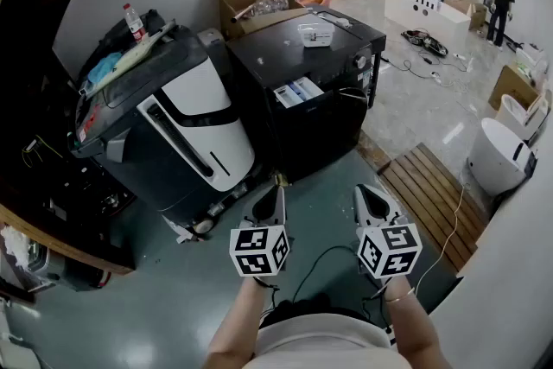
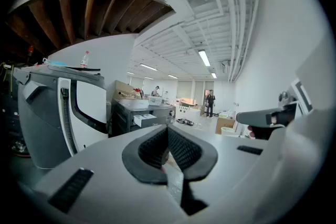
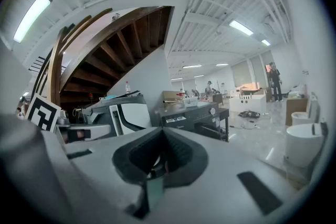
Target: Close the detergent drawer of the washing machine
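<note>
Two tools, left hand-held gripper (image 1: 275,193) and right hand-held gripper (image 1: 370,196), have jaws together, empty, well short of the black box-shaped washing machine (image 1: 268,52). Its white plastic detergent drawer (image 1: 298,91) juts open at the machine's front top. We judge it light, stiff: push its front face.

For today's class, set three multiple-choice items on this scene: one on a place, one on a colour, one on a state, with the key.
1. Where does the clear plastic box stand? A on top of the washing machine; B on the floor; C on the wooden pallet.
2. What colour is the washing machine's body? A white; B black; C red.
3. How is the detergent drawer? A pushed in flush; B pulled out; C removed.
Key: 1 A, it rests on the machine's lid; 2 B, front and top are black; 3 B, it juts from the front.
</note>
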